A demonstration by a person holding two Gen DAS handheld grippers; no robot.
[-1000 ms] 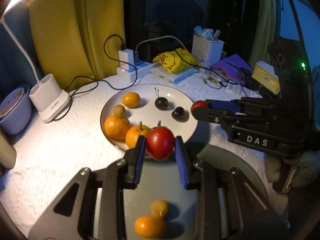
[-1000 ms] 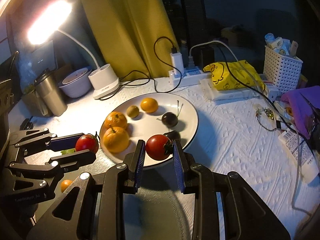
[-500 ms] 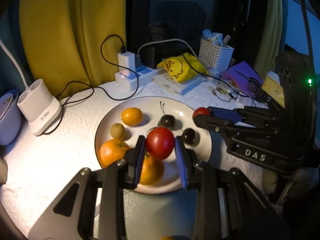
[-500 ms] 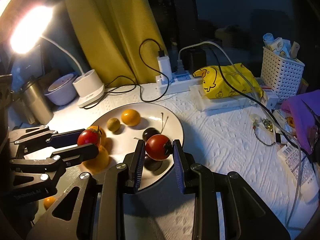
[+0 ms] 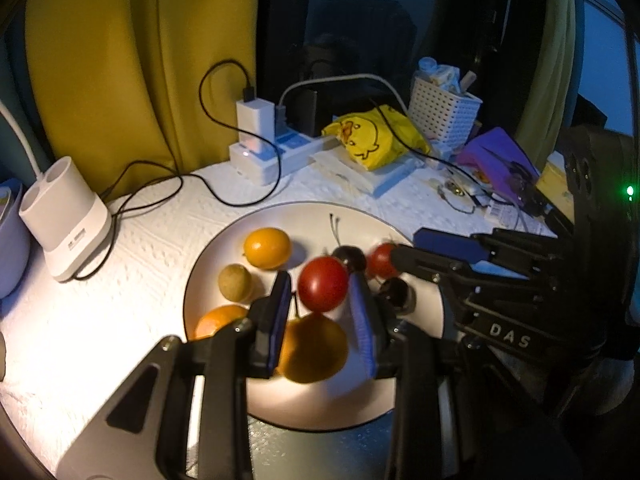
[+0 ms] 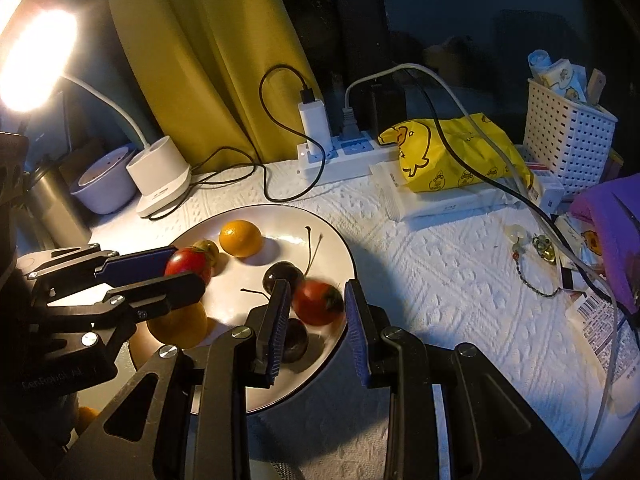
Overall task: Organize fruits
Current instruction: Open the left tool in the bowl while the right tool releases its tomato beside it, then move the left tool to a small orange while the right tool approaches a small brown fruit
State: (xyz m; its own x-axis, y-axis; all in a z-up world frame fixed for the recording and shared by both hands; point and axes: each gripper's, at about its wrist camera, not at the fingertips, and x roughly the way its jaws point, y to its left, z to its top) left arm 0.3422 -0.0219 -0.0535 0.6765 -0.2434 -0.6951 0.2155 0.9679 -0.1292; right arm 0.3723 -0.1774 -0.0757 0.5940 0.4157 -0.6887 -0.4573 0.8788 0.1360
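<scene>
Gaping fingers [image 5: 280, 312] around tomatoes [image 5: 322, 284]

A lit desk lamp [image 6: 36, 44] glows beside a yellow curtain [image 6: 208, 60]

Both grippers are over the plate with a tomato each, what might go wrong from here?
The left gripper and right gripper show gaps beside their tomatoes, so either may roll when dropped. The plate is crowded: a falling tomato could knock the dark cherries. The right tomato sits near the rim and might roll off.
</scene>
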